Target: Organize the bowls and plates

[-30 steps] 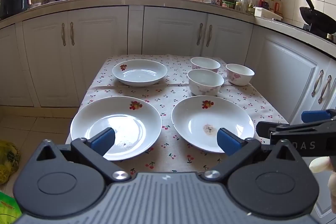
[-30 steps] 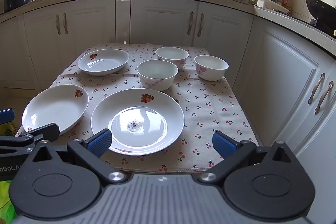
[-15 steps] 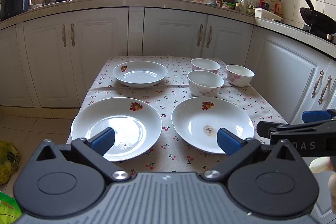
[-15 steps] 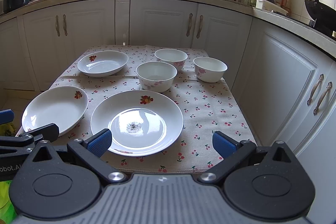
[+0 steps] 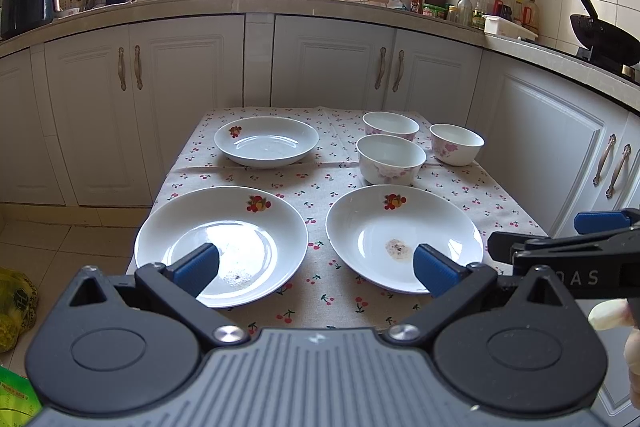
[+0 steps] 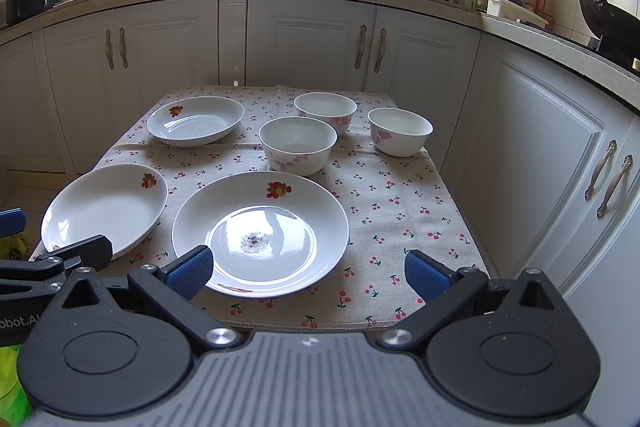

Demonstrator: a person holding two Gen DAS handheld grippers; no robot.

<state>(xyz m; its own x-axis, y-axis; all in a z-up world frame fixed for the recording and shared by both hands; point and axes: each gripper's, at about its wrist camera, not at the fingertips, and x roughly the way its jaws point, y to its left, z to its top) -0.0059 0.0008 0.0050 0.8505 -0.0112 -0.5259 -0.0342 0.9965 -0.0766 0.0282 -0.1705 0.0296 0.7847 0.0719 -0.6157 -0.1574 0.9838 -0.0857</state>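
On the cherry-print tablecloth (image 5: 320,291) lie three white plates with a fruit motif: a near-left plate (image 5: 221,245), a near-right plate (image 5: 404,237) with a small food stain, and a far-left plate (image 5: 266,141). Three white bowls with pink flowers stand at the far right: a front bowl (image 5: 391,160), a back bowl (image 5: 390,126) and a right bowl (image 5: 457,144). My left gripper (image 5: 316,269) hangs open before the near edge, between the two near plates. My right gripper (image 6: 306,275) is open too, in front of the stained plate (image 6: 260,233). Neither holds anything.
White cabinets (image 5: 328,63) and a cluttered counter (image 5: 240,1) wrap around the back and right of the small table. A black wok (image 5: 604,35) sits at the far right. A yellow-green bag (image 5: 14,307) lies on the floor at left.
Both views have shifted only slightly; the table sits a touch lower in the frames. Nothing was grasped or moved.
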